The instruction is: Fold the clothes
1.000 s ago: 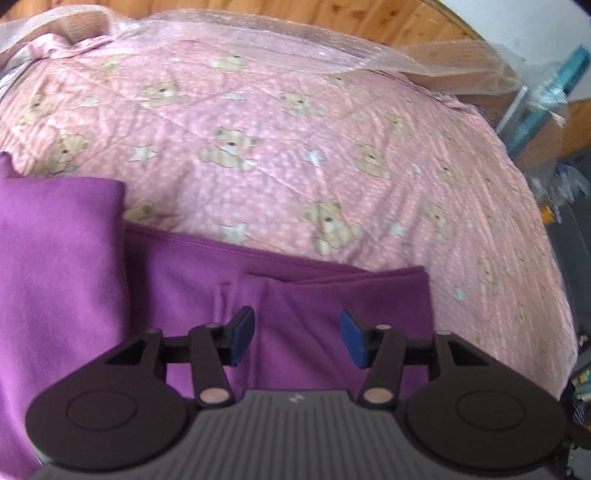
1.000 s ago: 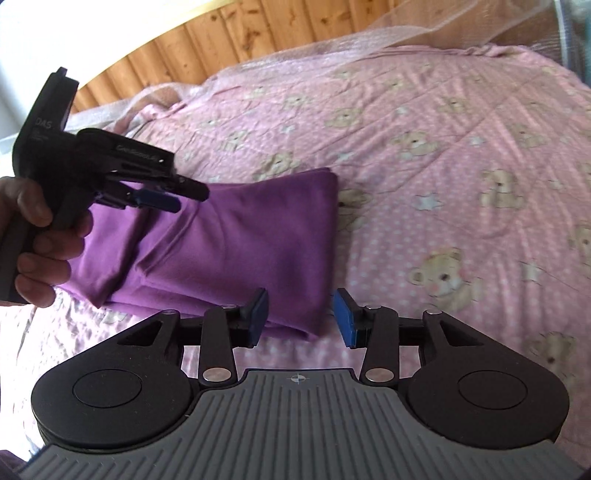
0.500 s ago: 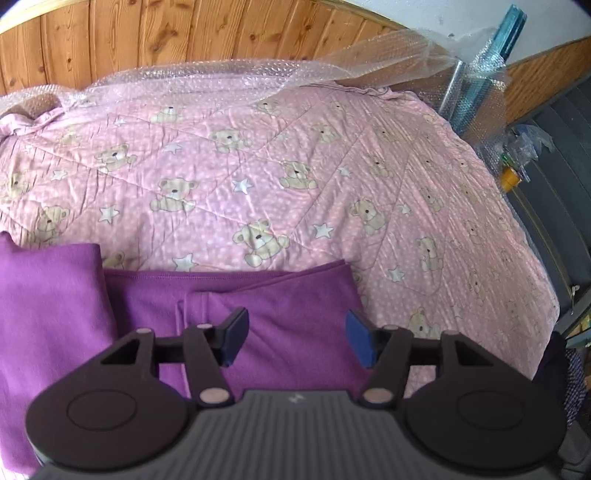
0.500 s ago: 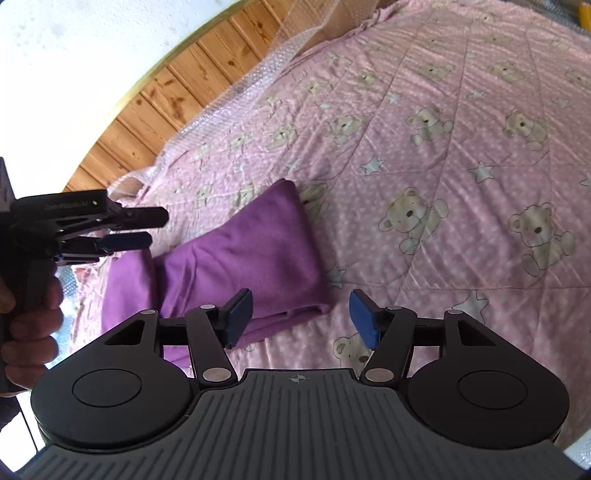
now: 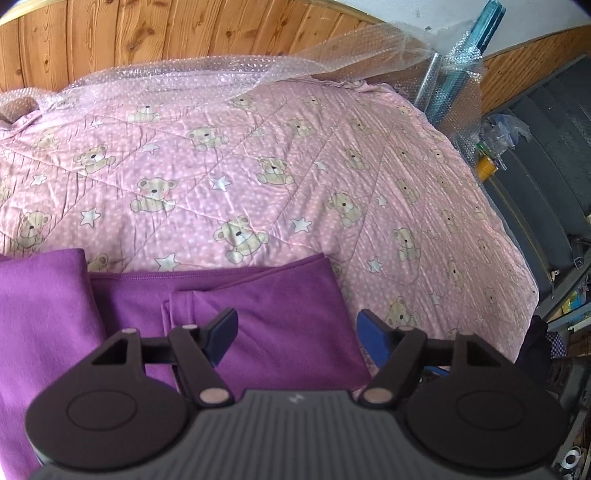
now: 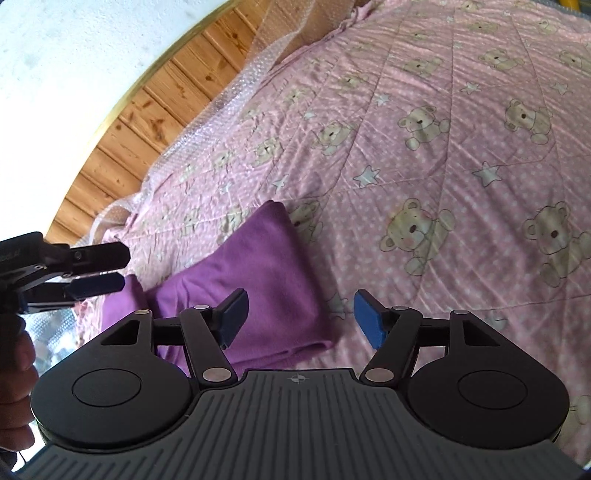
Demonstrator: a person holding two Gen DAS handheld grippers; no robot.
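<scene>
A purple garment (image 5: 280,314) lies folded on the pink teddy-bear quilt (image 5: 258,155). A second purple layer (image 5: 40,306) lies at its left. My left gripper (image 5: 297,336) is open and empty, held above the garment's near right part. In the right wrist view the garment (image 6: 266,280) lies to the left of centre. My right gripper (image 6: 299,317) is open and empty above its right edge. The left gripper (image 6: 107,269) shows there at the far left, raised above the cloth, in a hand.
Bubble wrap (image 5: 229,70) lies along the bed's far edge by the wooden wall (image 5: 147,33). A wrapped blue pole (image 5: 465,70) stands at the bed's right corner. Dark shelving with clutter (image 5: 546,166) lies beyond the bed's right edge.
Both grippers have risen and pulled back from the garment, so more quilt shows. Both jaws have opened wider. The garment lies still.
</scene>
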